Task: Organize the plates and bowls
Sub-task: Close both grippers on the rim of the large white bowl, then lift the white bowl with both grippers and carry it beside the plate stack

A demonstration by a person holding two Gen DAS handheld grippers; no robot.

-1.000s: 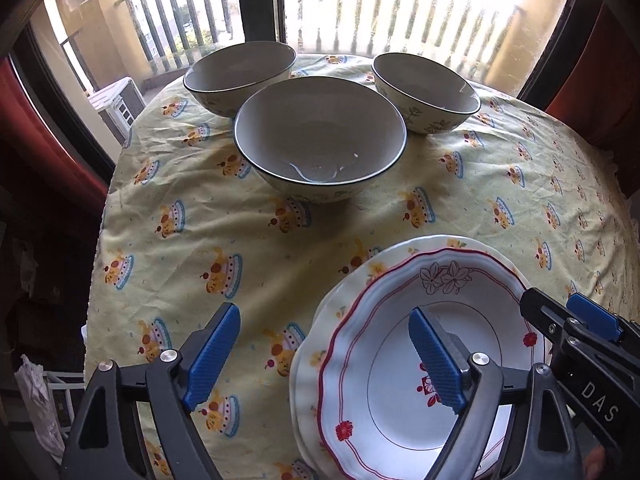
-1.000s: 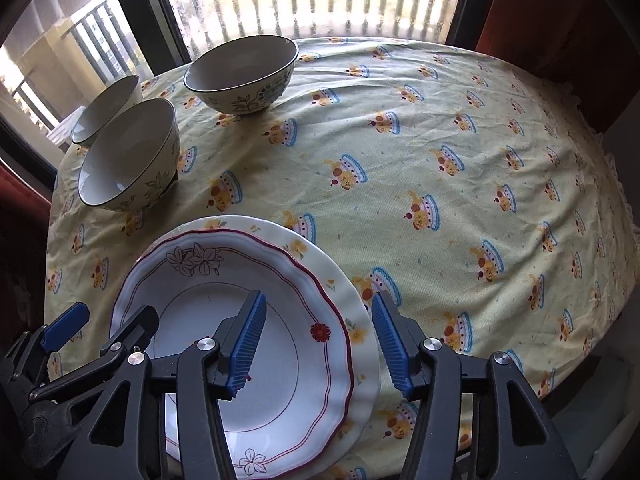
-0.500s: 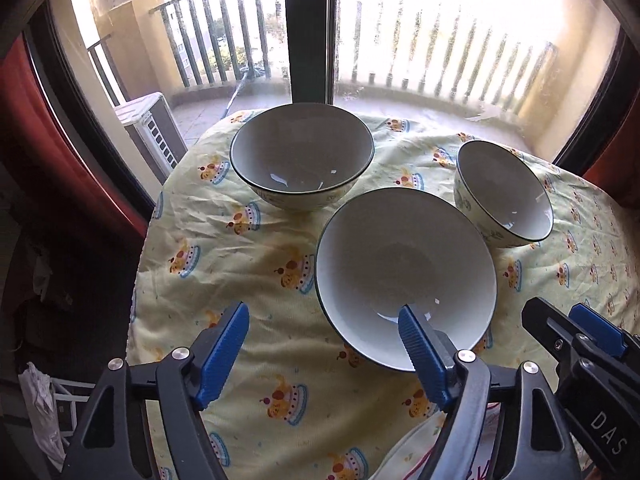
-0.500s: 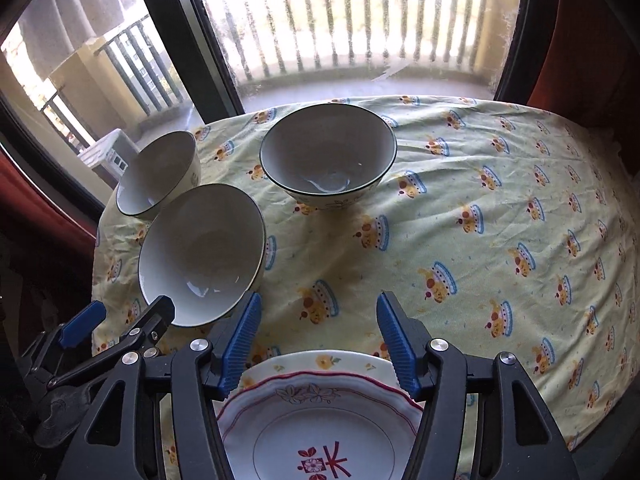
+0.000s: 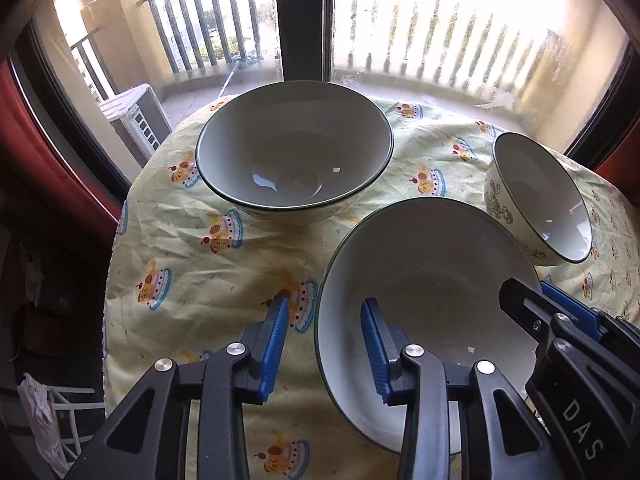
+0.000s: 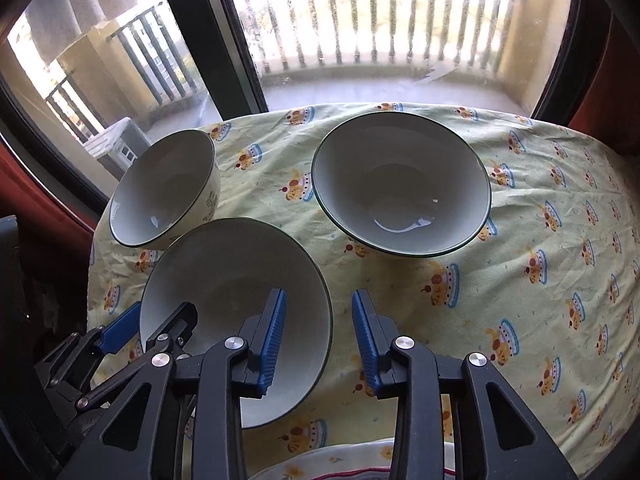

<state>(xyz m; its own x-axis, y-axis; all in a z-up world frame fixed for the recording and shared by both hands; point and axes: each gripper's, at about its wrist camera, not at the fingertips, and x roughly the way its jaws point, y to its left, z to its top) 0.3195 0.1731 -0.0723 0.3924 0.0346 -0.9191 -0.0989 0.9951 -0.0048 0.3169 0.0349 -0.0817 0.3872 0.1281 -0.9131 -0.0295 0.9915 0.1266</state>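
- It was a home dining corner: a table under a yellow cartoon-print tablecloth carried crockery bowls.
- At twelve o'clock, a window faced a railed balcony.
- At ten o'clock stood probably an air-conditioner unit.

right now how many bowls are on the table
3: the near bowl straddled by both grippers, a far-left bowl by the window, a far-right bowl. None looks hidden.

Both grippers angled down, jaws closing, not gripping
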